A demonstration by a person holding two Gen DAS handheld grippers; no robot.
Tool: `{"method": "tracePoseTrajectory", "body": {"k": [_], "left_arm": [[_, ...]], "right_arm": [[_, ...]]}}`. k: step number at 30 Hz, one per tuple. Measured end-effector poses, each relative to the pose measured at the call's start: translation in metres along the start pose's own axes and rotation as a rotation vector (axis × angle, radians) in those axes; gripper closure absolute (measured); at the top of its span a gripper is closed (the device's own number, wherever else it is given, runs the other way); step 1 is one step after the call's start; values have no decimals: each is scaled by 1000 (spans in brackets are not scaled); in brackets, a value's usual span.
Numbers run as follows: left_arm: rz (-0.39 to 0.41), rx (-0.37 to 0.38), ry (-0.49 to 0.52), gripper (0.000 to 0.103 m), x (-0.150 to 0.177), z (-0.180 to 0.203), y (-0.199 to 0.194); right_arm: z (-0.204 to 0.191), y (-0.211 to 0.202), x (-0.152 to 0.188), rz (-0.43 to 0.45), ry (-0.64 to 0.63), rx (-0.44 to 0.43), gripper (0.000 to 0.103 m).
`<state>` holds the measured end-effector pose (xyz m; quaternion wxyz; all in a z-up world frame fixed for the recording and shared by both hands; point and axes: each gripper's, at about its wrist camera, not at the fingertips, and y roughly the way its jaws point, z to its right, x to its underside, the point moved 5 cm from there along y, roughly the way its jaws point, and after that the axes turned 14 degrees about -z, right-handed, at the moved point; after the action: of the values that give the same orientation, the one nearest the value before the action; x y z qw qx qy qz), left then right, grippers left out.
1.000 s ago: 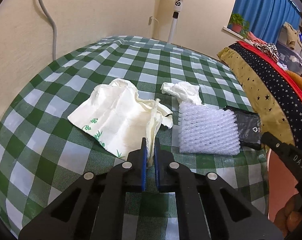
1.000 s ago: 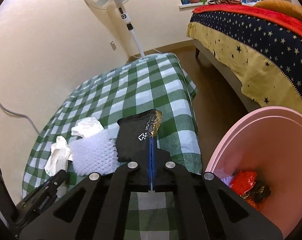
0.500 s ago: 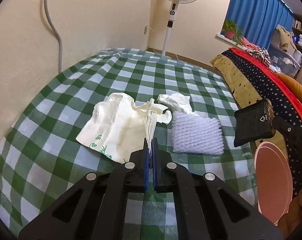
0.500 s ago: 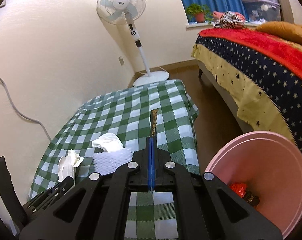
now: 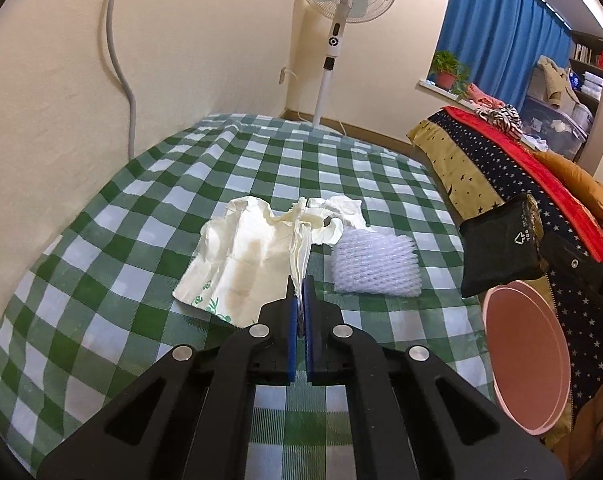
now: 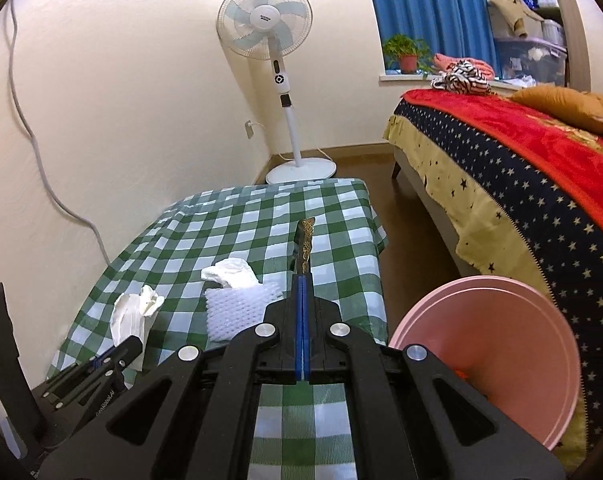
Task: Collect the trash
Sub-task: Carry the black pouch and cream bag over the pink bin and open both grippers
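L gripper (image 5: pixel 300 285) clamped on cream bag (image 5: pixel 245 264); R gripper (image 6: pixel 302 280) pinching black wrapper (image 6: pixel 303 246), pink bin (image 6: pixel 497 344) at 3 o'clock.

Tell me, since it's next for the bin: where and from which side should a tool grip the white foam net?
Grip the foam net at its near long edge, coming low from the front. It lies flat on the checked tablecloth, apart from the cream plastic bag, so that soft edge is free; crumpled tissue crowds its far side.

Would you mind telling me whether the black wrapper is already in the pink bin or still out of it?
Still out. The right tongs hold the black wrapper in the air above the pink bin, beside the table edge.
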<state>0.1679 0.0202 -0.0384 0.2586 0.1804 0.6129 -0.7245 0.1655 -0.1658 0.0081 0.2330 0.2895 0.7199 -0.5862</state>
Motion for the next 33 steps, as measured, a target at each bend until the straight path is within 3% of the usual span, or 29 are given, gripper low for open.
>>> {"method": "tracePoseTrajectory", "body": {"k": [22, 33], "left_arm": [[50, 65, 69, 101, 5, 29, -39], [45, 187, 157, 101, 9, 73, -45]], "right_arm": [[16, -68, 2, 83, 21, 71, 103], [54, -97, 3, 116, 87, 181, 103]]}}
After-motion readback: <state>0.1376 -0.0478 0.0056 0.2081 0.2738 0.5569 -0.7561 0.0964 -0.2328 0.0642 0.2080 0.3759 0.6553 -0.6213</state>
